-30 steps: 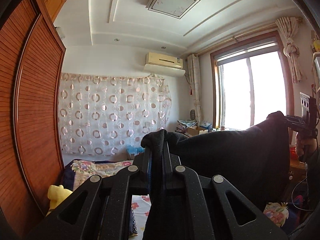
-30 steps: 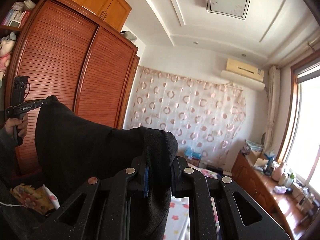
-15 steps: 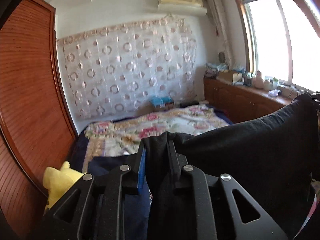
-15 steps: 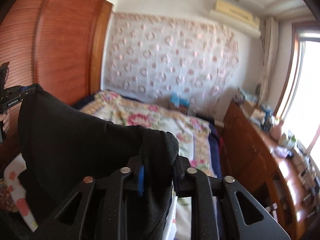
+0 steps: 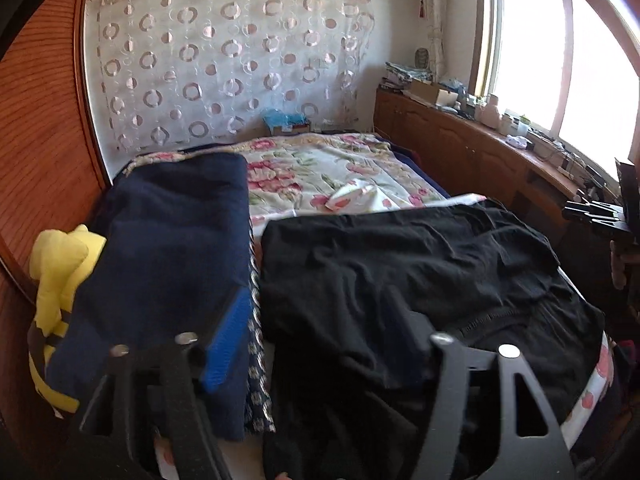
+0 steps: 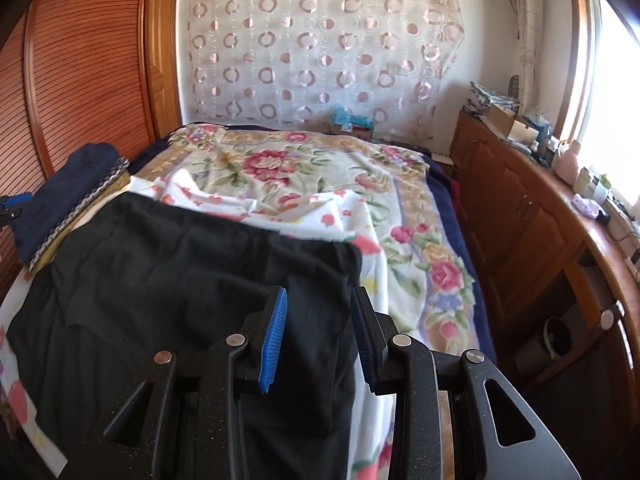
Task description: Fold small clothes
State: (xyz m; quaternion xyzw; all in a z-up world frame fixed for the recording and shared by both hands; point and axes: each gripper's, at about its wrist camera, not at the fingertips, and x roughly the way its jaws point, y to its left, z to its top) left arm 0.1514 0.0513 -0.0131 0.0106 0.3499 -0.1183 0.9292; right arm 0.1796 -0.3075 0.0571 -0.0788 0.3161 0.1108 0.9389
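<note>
two grippers hang over the near end of the bed [image 6: 280, 172], where the black garment [image 5: 400, 272] lies spread flat on a white flowered sheet [image 6: 352, 232]. the left gripper [image 5: 320, 344] has its jaws far apart, having just opened, with the black cloth lying under them and neither pad pressing on it. the right gripper [image 6: 318, 320] has also just been opening; its blue pads stand a little apart on either side of the garment's right edge and do not pinch it.

the garment looks light, soft and limp, with shallow wrinkles across its middle, so it will likely sag and crease wherever it is lifted and slide little on the fuzzy sheet. the best hold, as i judge it, is at the two near corners or along a hem, one gripper to each, so the cloth carries over evenly for a fold.

the bed is a soft, giving surface covered by a floral blanket [image 6: 400, 184]. to the left of the garment lies a stack of dark blue folded cloth [image 5: 172, 240], just beside it, with a yellow plush toy [image 5: 60, 264] against the wooden wardrobe [image 6: 80, 80]. a circle-patterned curtain [image 6: 320, 40] hangs on the far wall, and a cluttered wooden counter [image 6: 540, 208] runs under the bright window on the right.
</note>
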